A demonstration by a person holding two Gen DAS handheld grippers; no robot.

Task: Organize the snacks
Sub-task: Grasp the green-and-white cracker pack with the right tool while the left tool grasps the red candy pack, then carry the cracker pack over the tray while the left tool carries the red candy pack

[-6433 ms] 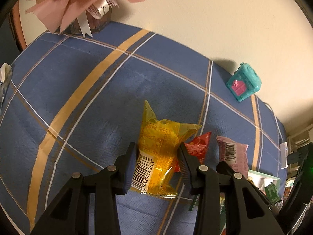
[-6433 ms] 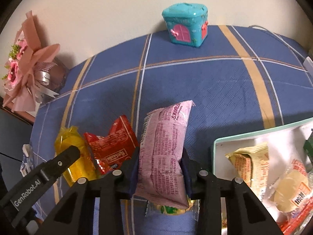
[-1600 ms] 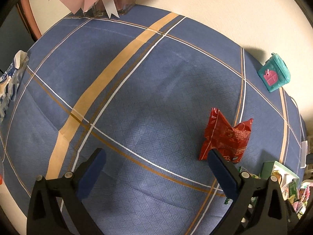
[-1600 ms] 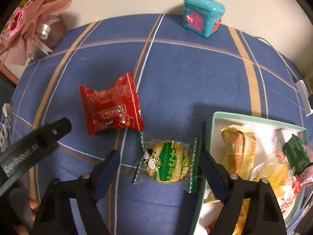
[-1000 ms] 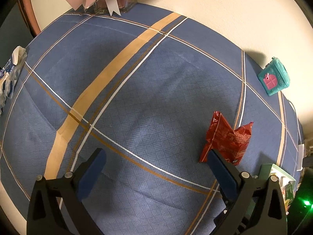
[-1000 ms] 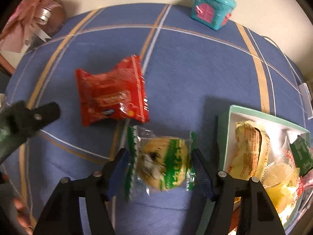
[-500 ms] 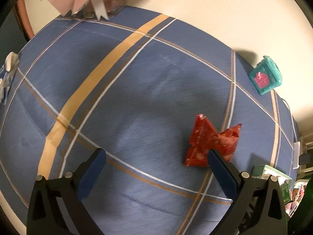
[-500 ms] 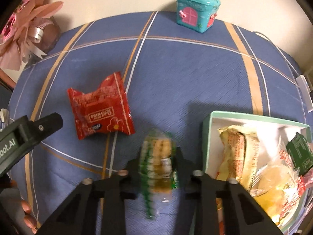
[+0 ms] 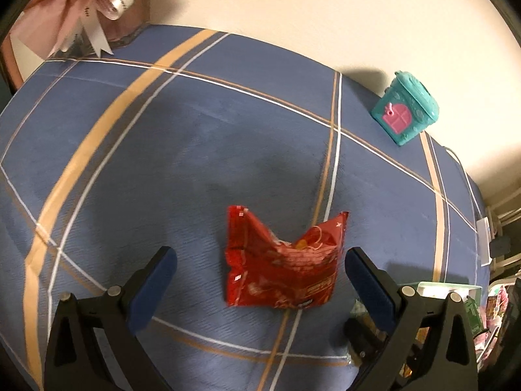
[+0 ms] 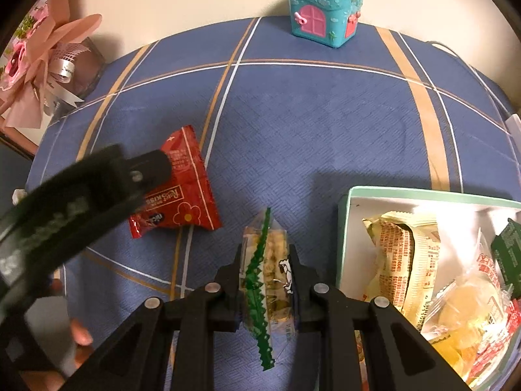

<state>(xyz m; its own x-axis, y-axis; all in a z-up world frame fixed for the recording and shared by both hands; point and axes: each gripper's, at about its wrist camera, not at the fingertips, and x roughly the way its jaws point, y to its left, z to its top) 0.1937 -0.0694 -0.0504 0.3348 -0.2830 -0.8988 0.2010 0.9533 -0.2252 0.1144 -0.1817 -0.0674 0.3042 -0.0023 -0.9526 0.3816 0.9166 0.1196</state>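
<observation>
A crumpled red snack packet [image 9: 283, 267] lies on the blue plaid cloth, between the wide-apart fingers of my left gripper [image 9: 260, 280], which is open and apart from it. In the right wrist view the same red packet [image 10: 185, 192] lies at left, partly under the blurred left gripper. My right gripper [image 10: 265, 270] is shut on a clear green-edged cracker packet [image 10: 265, 273], held edge-up just above the cloth. Right of it stands the mint-rimmed white box [image 10: 345, 228] holding several packets.
A teal toy house [image 10: 322, 9] stands at the cloth's far edge against the wall. A pink ribbon bouquet [image 10: 42, 65] sits at the far left. The box corner [image 9: 443, 288] shows at the left wrist view's lower right. A hand's fingers [image 10: 78, 339] show at lower left.
My right gripper closed on the green cracker packet and lifted it edge-up. My left gripper moved over until the red packet came between its open fingers.
</observation>
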